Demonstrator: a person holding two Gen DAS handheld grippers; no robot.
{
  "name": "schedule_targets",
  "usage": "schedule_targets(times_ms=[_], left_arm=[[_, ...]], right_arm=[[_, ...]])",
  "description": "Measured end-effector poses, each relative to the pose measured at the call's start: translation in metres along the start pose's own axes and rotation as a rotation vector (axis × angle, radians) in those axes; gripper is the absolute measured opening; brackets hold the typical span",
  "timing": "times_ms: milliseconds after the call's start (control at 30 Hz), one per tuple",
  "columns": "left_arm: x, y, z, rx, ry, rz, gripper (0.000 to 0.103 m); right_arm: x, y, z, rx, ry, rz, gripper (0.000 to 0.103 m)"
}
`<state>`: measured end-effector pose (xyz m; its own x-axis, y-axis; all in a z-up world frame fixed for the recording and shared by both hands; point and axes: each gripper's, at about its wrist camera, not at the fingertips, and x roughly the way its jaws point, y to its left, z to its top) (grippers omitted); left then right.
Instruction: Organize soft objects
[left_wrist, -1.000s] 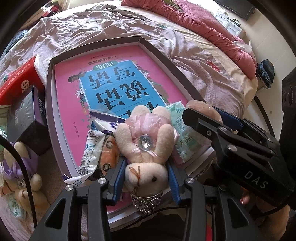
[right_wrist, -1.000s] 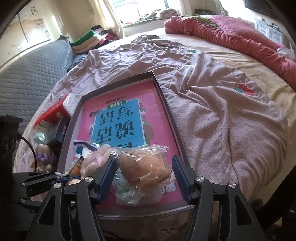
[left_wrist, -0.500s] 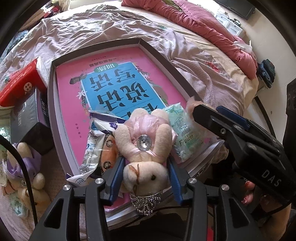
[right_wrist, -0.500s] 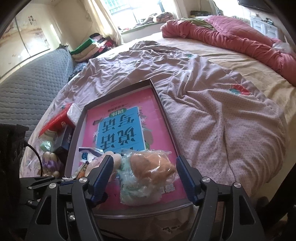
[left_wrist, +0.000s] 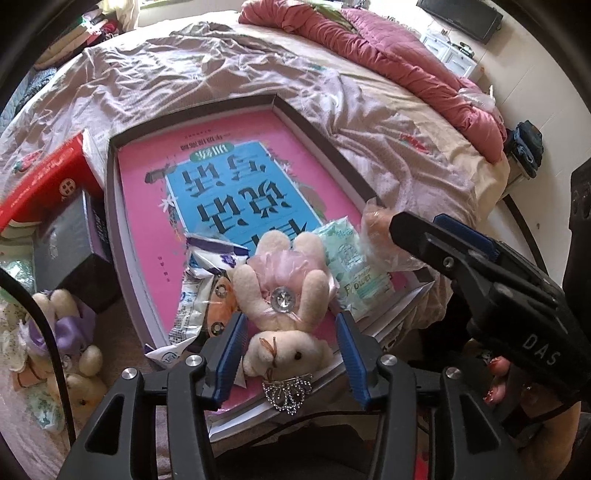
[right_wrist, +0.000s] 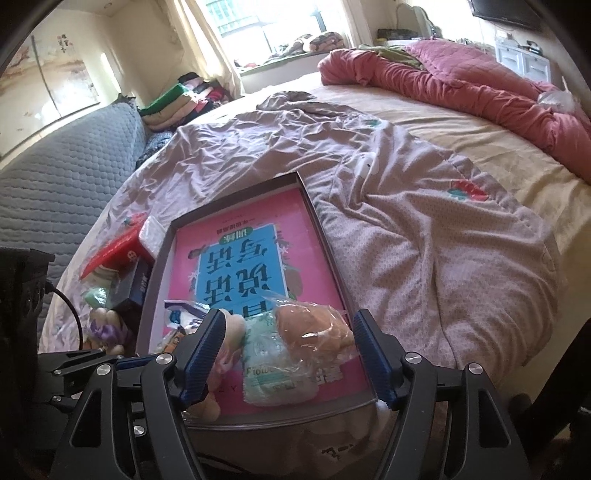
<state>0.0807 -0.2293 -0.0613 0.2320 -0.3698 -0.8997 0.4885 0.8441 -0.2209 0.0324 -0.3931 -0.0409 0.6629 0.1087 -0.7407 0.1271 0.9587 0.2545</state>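
Note:
A cream plush bunny (left_wrist: 284, 295) in a pink skirt lies on its back at the near end of the grey box tray (left_wrist: 321, 140), on a pink book. My left gripper (left_wrist: 289, 320) straddles its head. The jaws are opening, and the blue pads (left_wrist: 231, 350) stand just off the plush. Beside the bunny lie a green tissue pack (right_wrist: 273, 365) and a bun in clear plastic (right_wrist: 310, 328). My right gripper (right_wrist: 289, 318) hovers over the bun with jaws opening, both pads apart from the bag. A snack wrapper (left_wrist: 195, 295) lies left of the bunny.
On the bed left of the tray are a red box (left_wrist: 48, 184), a dark box (left_wrist: 74, 251) and a plush with a purple bow (left_wrist: 66, 325). A red quilt (right_wrist: 461, 77) is bunched at the far side. A grey sofa (right_wrist: 66, 177) stands at the left.
Both grippers' jaws have widened. The right one let go of the bagged bun, which now rests in the tray, and drew slightly up and back. The left hand stayed in place.

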Motion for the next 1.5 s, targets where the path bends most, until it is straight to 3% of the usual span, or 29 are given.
schedule_targets(times_ms=[233,333,867,1500], left_arm=[[-0.02,-0.001,-0.003,0.008,-0.042,0.045,0.051],[-0.03,0.001,-0.005,0.002,-0.062,0.067,0.057],[-0.088,0.025,-0.022,-0.06,-0.184,0.144,0.068],[-0.148,0.097,-0.053,-0.199,-0.269,0.219,0.069]], right_arm=[[-0.013,0.011,0.002,-0.021,-0.022,0.006,0.074],[-0.019,0.018,0.004,-0.043,-0.034,0.009,0.075],[-0.056,0.061,0.009,-0.165,-0.102,0.026,0.078],[-0.064,0.113,-0.003,-0.267,-0.098,0.07,0.078]])
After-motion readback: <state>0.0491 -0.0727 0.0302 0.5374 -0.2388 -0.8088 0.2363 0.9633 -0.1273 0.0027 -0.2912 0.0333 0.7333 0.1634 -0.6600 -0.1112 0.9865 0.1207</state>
